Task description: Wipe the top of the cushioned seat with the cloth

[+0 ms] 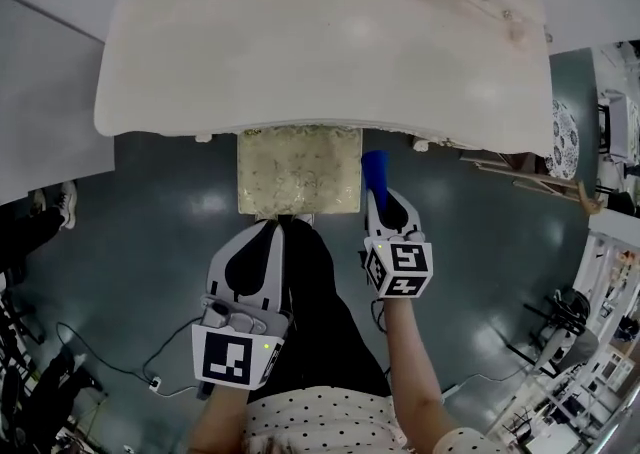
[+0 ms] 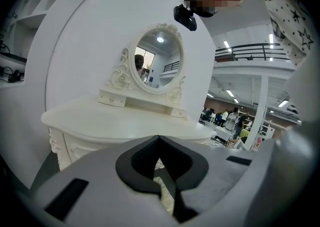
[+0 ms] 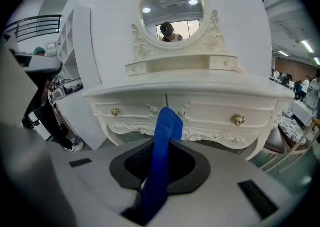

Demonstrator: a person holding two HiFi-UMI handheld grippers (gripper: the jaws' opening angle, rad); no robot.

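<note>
Both forearms reach forward and down from the person's body. They hold the two grippers side by side, low over the grey floor (image 1: 160,242) and pointing toward the white dressing table (image 1: 320,42).

The left gripper (image 1: 272,230) sits a little nearer the body. Its tips are at the near edge of the cushioned seat (image 1: 300,170); whether they touch it cannot be told. Its dark fingers (image 2: 140,166) are closed together with nothing between them.

The right gripper (image 1: 388,204) is held just to the right of the seat's near right corner. Its fingers (image 3: 192,171) are clamped on the blue cloth (image 3: 162,161), which stands up from them as a narrow folded strip.

The seat, covered in pale patterned fabric, stands on the floor with its far edge tucked beneath the tabletop's front edge. The cloth is beside it, not on it.
</note>
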